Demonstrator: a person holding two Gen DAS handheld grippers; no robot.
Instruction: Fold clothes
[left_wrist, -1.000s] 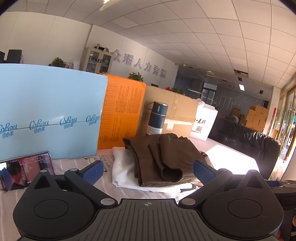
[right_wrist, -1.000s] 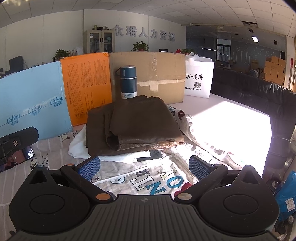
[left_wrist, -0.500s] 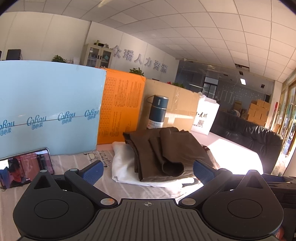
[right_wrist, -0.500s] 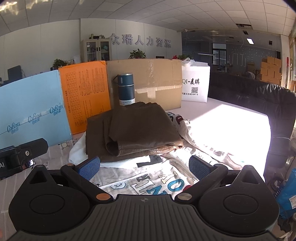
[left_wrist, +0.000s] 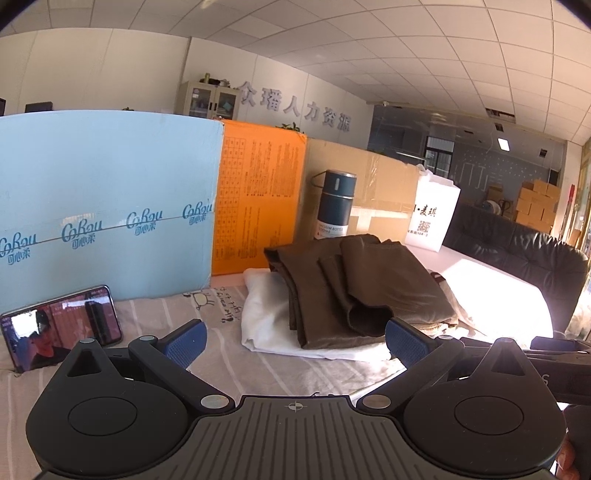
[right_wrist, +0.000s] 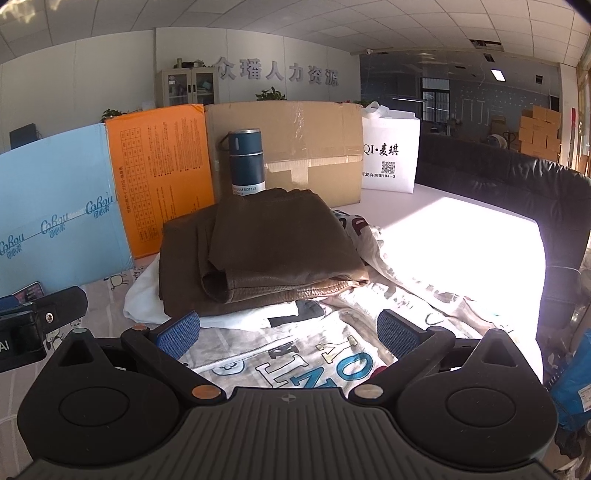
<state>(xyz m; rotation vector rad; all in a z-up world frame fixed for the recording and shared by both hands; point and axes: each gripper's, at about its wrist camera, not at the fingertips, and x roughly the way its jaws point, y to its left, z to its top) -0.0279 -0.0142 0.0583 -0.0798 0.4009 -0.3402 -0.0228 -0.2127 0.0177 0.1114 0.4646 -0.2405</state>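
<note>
Both tongs are hanging spread wide with nothing between their blue pads: the left tongs (left_wrist: 294, 338) are hovering just short of the clothes pile, and the right tongs (right_wrist: 289, 332) are hovering over a printed garment (right_wrist: 314, 354) that is lying crumpled in front of them.

A folded brown garment (right_wrist: 266, 251) is sitting on top of the pile near the middle of the tabletop (left_wrist: 258, 373), with its rolled edge facing the left tongs. It is resting on a white garment (left_wrist: 266, 317) that is sticking out beneath it on the left side. The printed garment, pale with large blue and outlined letters, is spreading from under the pile toward the right tongs and off to the right, where strong sunlight is washing out the surface, so its far edge is hard to make out.

Behind the pile a dark blue bottle (right_wrist: 245, 162) is standing upright, close against a brown cardboard box (right_wrist: 295, 147). An orange box (left_wrist: 258, 199) and a light blue box (left_wrist: 103, 206) are standing in a row to the left of it, and a white bag (right_wrist: 391, 155) with black characters is standing to the right. A phone (left_wrist: 62, 328) with a lit screen is leaning near the blue box. A black sofa (left_wrist: 517, 251) is sitting beyond the tabletop on the right.
</note>
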